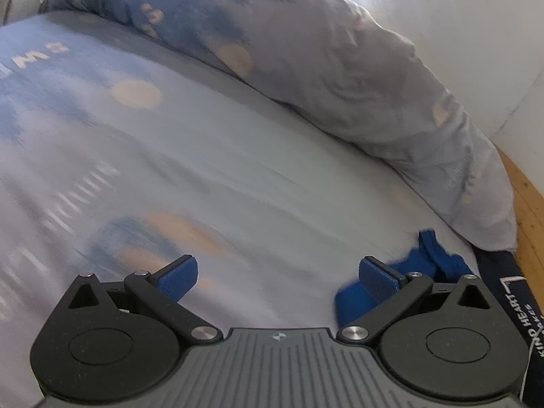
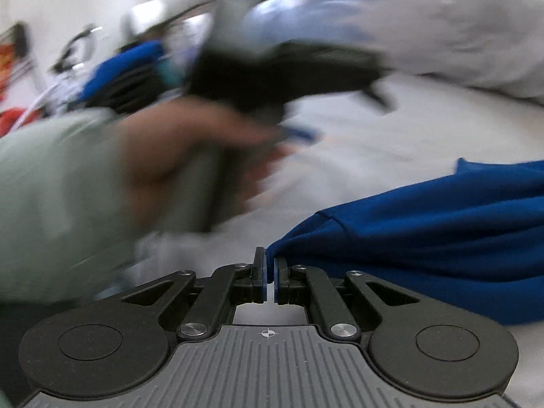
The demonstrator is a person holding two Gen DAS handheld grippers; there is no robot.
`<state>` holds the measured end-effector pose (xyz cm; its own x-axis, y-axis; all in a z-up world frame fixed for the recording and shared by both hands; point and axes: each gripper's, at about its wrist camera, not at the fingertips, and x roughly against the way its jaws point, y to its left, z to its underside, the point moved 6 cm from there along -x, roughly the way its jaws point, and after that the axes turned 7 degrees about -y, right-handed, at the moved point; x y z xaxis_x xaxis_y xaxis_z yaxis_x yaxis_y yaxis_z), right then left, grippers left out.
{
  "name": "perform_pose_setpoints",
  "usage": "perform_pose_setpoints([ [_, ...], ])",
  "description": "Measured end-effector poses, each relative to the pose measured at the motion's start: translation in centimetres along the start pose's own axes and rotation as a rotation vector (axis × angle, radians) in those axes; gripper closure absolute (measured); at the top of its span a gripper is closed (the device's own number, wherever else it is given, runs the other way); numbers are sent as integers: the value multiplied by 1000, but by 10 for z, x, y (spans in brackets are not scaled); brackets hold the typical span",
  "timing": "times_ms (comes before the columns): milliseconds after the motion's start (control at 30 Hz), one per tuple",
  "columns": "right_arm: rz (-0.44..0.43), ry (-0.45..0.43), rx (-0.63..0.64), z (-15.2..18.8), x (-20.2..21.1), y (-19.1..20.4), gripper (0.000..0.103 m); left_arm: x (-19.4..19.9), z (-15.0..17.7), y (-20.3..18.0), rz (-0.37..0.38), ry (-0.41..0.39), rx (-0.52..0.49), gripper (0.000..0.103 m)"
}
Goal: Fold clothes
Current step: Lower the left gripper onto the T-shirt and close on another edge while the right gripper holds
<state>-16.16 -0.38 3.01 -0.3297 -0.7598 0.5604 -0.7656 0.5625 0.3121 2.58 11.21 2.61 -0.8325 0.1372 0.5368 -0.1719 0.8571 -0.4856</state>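
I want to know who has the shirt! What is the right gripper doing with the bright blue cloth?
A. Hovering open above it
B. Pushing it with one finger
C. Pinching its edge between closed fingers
C: the right gripper has its jaws shut on a bunched edge of the bright blue cloth, which trails off to the side.

Each scene is viewed closely along wrist-mounted fingers, angled down onto the pale blue patterned bedsheet (image 1: 238, 156); the royal-blue fabric garment (image 2: 425, 248) is shared.
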Motion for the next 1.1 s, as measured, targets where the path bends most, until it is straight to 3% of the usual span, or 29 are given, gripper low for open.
perform_pose_setpoints([
  [67, -55, 32, 26, 4, -7, 33, 98, 4, -7, 15, -17, -8, 10, 0],
  [200, -7, 88, 51, 8, -8, 53, 89, 5, -13, 34, -42, -5, 19, 0],
  [267, 9, 106, 30, 7, -1, 52, 75, 3, -11, 35, -49, 4, 4, 0],
  [333, 29, 101, 22, 4, 10, 54, 52, 4, -9, 33, -36, 3, -29, 0],
  [367, 47, 93, 21, 0, 19, 50, 48, 5, -7, 28, -26, 3, -53, 0],
  [467, 158, 59, 23, -14, 44, 34, 40, 5, -1, 11, 19, 13, -109, 0],
  [567, 322, -2, 59, -35, 71, 10, 30, 6, 2, -1, 72, 21, -108, 0],
  [800, 709, -56, 210, -76, 87, -96, 29, 4, 9, -27, 185, 22, -79, 0],
  [933, 820, -37, 252, -86, 72, -162, 34, 5, 15, -43, 277, 18, -60, 0],
  [1100, 878, 11, 200, -94, 47, -237, 37, -4, 29, -58, 288, 64, -94, 0],
])
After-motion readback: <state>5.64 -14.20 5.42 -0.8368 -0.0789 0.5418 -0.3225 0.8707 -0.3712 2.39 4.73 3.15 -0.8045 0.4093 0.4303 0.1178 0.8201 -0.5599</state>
